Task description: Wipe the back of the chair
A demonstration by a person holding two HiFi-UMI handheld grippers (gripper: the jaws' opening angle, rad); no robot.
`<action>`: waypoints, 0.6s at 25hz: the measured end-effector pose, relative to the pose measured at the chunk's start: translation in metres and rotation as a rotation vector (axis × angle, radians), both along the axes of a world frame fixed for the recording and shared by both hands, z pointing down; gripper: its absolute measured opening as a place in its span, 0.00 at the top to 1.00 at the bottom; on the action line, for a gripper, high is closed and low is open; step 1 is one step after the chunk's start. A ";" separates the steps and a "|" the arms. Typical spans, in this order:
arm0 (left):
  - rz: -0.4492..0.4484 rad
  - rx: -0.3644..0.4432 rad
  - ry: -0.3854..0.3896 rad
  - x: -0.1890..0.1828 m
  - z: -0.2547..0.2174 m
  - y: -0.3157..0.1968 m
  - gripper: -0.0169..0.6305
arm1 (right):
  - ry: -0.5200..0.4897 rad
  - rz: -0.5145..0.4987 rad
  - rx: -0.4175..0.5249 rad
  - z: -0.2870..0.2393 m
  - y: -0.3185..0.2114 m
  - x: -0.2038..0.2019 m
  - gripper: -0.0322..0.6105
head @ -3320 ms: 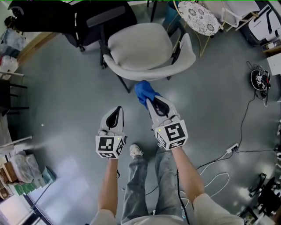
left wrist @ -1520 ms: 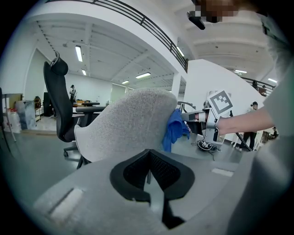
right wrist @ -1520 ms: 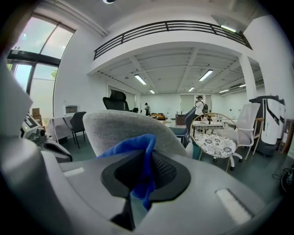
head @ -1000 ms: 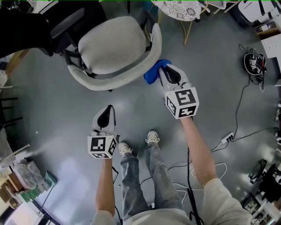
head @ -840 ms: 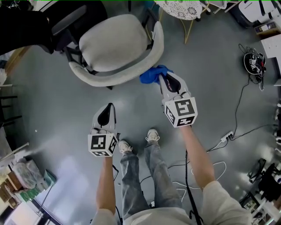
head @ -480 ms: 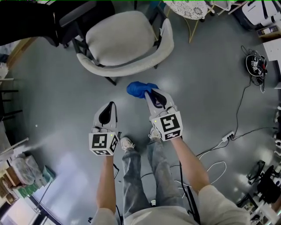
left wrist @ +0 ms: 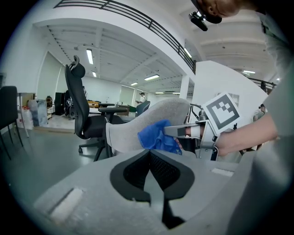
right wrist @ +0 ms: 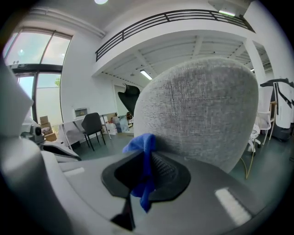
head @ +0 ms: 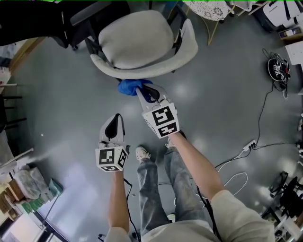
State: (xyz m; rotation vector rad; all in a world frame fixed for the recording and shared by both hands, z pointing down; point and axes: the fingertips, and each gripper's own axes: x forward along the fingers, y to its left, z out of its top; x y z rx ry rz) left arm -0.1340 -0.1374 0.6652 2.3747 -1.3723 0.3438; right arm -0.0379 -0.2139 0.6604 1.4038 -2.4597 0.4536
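Right gripper view: right gripper [right wrist: 148, 158] presses blue cloth [right wrist: 141, 143] against chair back [right wrist: 197, 110]

Open, high-ceilinged workspace on a polished grey floor [head: 61, 99].
White walls and ceiling with strip lights [left wrist: 89, 56]. A dark mezzanine railing [right wrist: 174, 20] runs overhead. Tall window [right wrist: 43, 50] on one side lets in daylight. Black office chair [left wrist: 85, 117] close by; a smaller black chair [right wrist: 94, 125] stands further off. Round lace-patterned table [head: 210, 7] at the floor's edge. Cables [head: 262, 118] trail near a power strip [head: 249, 144].
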 end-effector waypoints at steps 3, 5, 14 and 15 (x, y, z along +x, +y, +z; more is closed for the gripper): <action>0.000 0.000 -0.002 -0.003 0.000 0.000 0.97 | 0.001 0.014 0.001 0.000 -0.011 0.000 0.89; 0.003 -0.002 -0.004 -0.003 0.001 -0.002 0.97 | 0.006 0.014 0.005 0.001 -0.013 0.003 0.89; 0.036 -0.006 0.003 0.027 0.004 -0.009 0.97 | 0.052 0.026 -0.008 0.011 -0.008 0.048 0.89; 0.042 -0.006 0.003 0.033 0.004 -0.009 0.97 | 0.058 0.031 -0.009 0.011 -0.008 0.057 0.89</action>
